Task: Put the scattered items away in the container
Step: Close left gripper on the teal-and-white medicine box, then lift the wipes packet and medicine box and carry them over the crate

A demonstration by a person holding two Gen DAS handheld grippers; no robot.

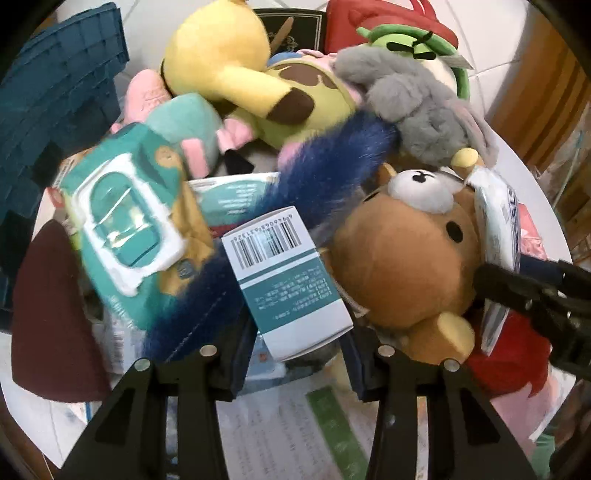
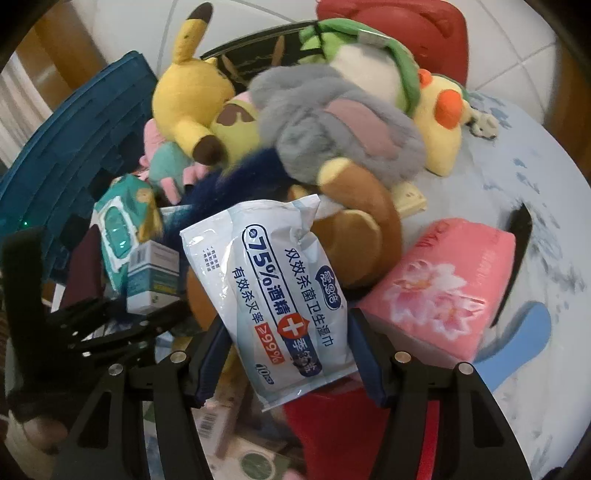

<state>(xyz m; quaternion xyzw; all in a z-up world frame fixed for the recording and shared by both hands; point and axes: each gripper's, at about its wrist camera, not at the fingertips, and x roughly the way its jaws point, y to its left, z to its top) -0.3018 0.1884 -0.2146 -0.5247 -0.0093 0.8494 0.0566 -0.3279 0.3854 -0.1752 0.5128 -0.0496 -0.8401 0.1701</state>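
Observation:
My left gripper (image 1: 295,354) is shut on a white and teal box (image 1: 286,280) with a barcode, held over a heap of toys. My right gripper (image 2: 288,362) is shut on a white pack of alcohol wipes (image 2: 273,291); that pack also shows at the right of the left wrist view (image 1: 498,236). The blue slatted container (image 1: 55,103) stands at the far left, also seen in the right wrist view (image 2: 74,136). The heap holds a brown bear plush (image 1: 406,258), a yellow plush (image 1: 229,59), a grey plush (image 1: 413,103), a dark blue furry item (image 1: 332,162) and a green wipes pack (image 1: 129,221).
A pink tissue pack (image 2: 443,280) lies to the right on the round white table (image 2: 517,155). A red bag (image 2: 406,33) and a green-capped plush (image 2: 388,62) sit at the back. Papers and small boxes (image 1: 280,432) lie under the grippers. A dark red cloth (image 1: 48,314) lies at the left.

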